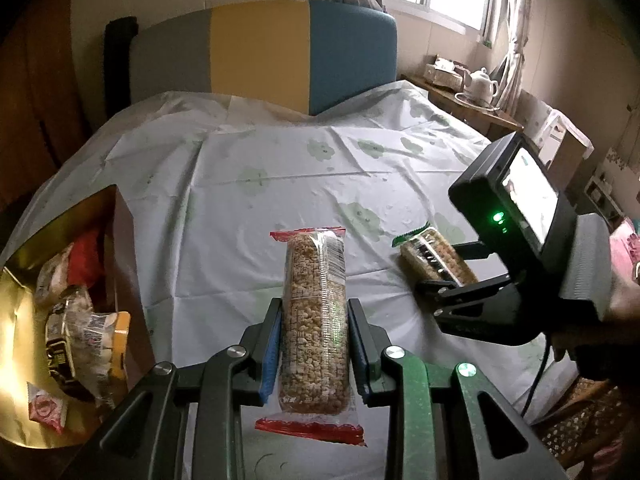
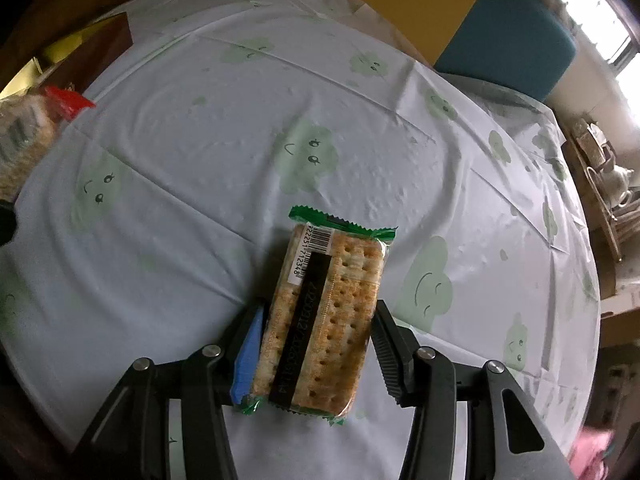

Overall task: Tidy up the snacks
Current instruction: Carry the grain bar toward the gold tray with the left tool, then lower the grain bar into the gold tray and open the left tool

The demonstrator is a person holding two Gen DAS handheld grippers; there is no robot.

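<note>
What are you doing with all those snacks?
Someone is tidying snacks with a grabbing tool in each hand. The left tool is squeezing a puffed rice bar in a red-edged wrapper, held above the table. The right tool sits around a pack of crackers with green edges; its pads are right at the sides, down near the tablecloth. A gold box at the left already has several snacks inside, so these two probably go there next.

Table (image 2: 200, 128) under cloud-print cloth, gold box (image 1: 24, 288) on it.
</note>
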